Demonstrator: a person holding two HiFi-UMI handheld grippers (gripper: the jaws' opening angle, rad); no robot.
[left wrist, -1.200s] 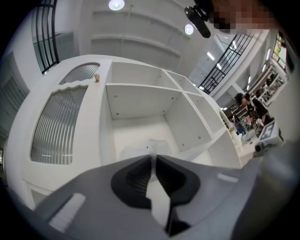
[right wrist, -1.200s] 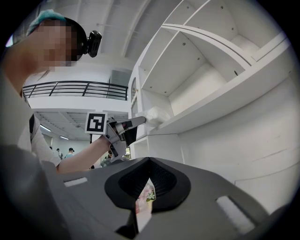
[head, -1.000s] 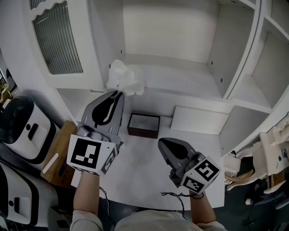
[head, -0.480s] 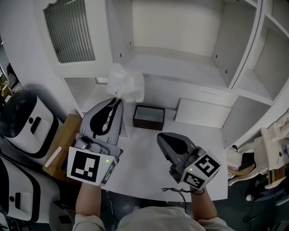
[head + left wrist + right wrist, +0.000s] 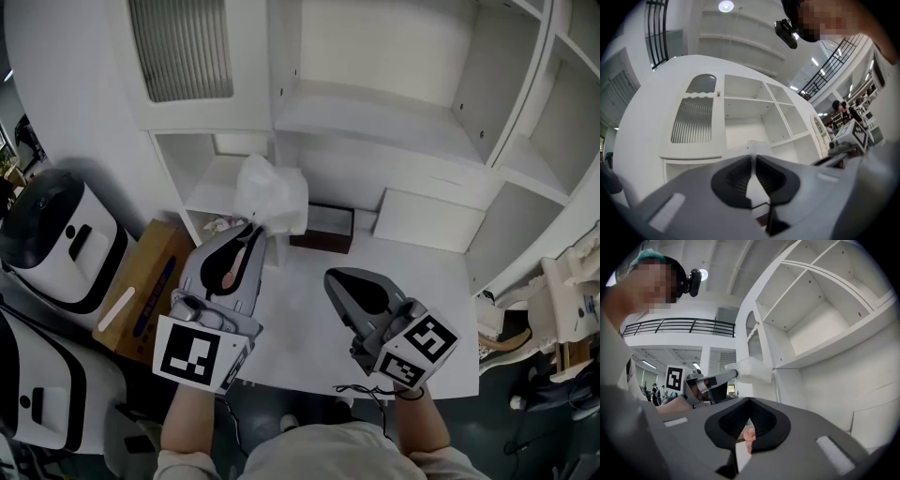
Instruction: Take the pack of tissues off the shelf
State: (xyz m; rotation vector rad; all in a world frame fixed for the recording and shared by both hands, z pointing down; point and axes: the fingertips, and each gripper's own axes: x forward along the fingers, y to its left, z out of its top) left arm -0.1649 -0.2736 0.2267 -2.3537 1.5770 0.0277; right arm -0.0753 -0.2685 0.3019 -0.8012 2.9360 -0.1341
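Note:
The pack of tissues (image 5: 273, 195) is a soft white plastic-wrapped bundle. My left gripper (image 5: 254, 228) is shut on its near edge and holds it in the air in front of the white shelf unit (image 5: 375, 122). In the left gripper view the jaws (image 5: 753, 157) pinch a thin white fold of the pack (image 5: 754, 146). The right gripper view shows the pack (image 5: 751, 370) at the tip of the left gripper (image 5: 723, 377). My right gripper (image 5: 331, 277) hovers over the white table (image 5: 300, 319), shut with nothing in it (image 5: 749, 401).
A dark brown box (image 5: 326, 225) and a flat white panel (image 5: 427, 220) lie on the table below the shelves. At the left stand a cardboard box (image 5: 150, 298) and a white-and-black appliance (image 5: 56, 239).
My left gripper has drawn back from the shelf with the tissue pack, which now hangs above the table near the dark box. The right gripper has barely moved.

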